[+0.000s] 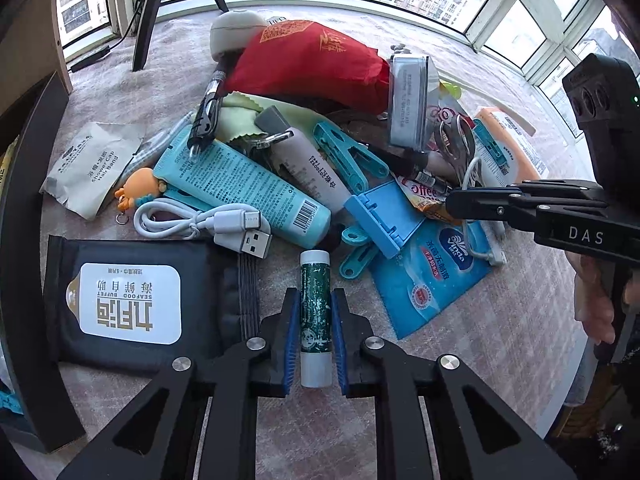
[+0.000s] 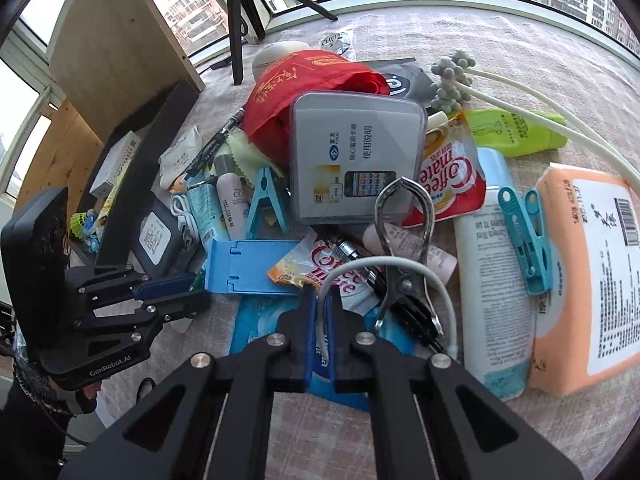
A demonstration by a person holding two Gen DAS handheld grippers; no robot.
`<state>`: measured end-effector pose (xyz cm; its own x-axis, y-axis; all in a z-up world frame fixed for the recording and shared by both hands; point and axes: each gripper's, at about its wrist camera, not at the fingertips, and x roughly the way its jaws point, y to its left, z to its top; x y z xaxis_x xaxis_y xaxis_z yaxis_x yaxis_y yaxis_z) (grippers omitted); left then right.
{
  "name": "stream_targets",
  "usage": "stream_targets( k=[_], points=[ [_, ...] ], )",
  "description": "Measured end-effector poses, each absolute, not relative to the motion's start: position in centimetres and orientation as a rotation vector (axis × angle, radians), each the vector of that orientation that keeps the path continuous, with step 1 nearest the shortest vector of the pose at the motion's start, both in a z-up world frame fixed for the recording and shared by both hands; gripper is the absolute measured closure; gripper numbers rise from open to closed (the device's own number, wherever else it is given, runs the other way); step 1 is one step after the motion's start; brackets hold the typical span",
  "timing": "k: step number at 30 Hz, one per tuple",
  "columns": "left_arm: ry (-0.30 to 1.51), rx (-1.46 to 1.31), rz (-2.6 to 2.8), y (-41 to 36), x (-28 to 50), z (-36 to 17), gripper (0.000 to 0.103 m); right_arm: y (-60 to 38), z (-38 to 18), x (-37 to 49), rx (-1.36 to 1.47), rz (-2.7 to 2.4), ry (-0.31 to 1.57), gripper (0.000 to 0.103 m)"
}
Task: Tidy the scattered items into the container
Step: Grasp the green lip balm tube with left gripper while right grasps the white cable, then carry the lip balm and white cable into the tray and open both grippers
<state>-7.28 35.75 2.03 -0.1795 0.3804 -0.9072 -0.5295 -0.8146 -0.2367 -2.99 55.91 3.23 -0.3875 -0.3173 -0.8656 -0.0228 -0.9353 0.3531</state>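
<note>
- Presently, in the left wrist view, the left gripper (image 1: pixel 315 316) stands over the near edge of the clutter, pointing steeply down; its blue pads (image 1: pixel 291 332) lie along both sides of a green-and-white lip balm stick (image 1: pixel 315 316) and clamp it.
- The stick lies on the patterned table cover (image 1: pixel 500 320), lengthwise between the fingers, its white cap toward the pile.
- A dark wet-wipe pack (image 1: pixel 132 300) lies just left of the stick; a white USB cable (image 1: pixel 200 224) and a light blue tube (image 1: pixel 240 184) lie beyond it.
- A blue Vinda tissue pack (image 1: pixel 432 276) lies right of the stick, with a blue folding stand (image 1: pixel 384 216) touching its far edge.
- The right gripper (image 1: pixel 450 204) enters from the right edge, its tips at the middle of the pile.
- In the right wrist view, the right gripper (image 2: pixel 319 308) is closed on a thin white cord (image 2: pixel 384 264), which arches up and to the right from between the pads.
- A metal clip (image 2: pixel 404 240) lies under the arch of the cord, on top of Coffee-mate sachets (image 2: pixel 332 264).
- A grey plastic case (image 2: pixel 356 156) rests against a red cloth bag (image 2: pixel 304 80) beyond them.
- An orange tissue pack (image 2: pixel 588 272) and a teal clothes peg (image 2: pixel 528 236) lie at right.
- The left gripper (image 2: pixel 200 292) appears at left; a dark-framed container (image 2: pixel 132 184) stands behind it, at the table's left side, holding a few small items.
</note>
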Motion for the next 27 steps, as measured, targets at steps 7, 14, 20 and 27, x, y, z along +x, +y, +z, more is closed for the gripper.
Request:
stream_targets(
  k=[7,14,20,27],
  points=[
    [0.144,-1.485,2.041,35.5,-6.2,3.1,0.089,56.4,5.0,-1.1,1.543,-2.462,-0.496,0.099],
    [0.110,-1.415,2.081,34.3,-5.0,5.8,0.089,56.8,7.8,0.9,1.459,-2.530,-0.535,0.099],
    [0.080,-1.366,2.139,32.2,-4.8,8.5,0.089,55.6,10.8,2.1,1.379,-2.590,-0.522,0.099],
    [0.047,-1.299,2.255,28.0,-4.7,11.6,0.089,51.1,13.8,2.0,1.313,-2.589,-0.480,0.099]
  ],
)
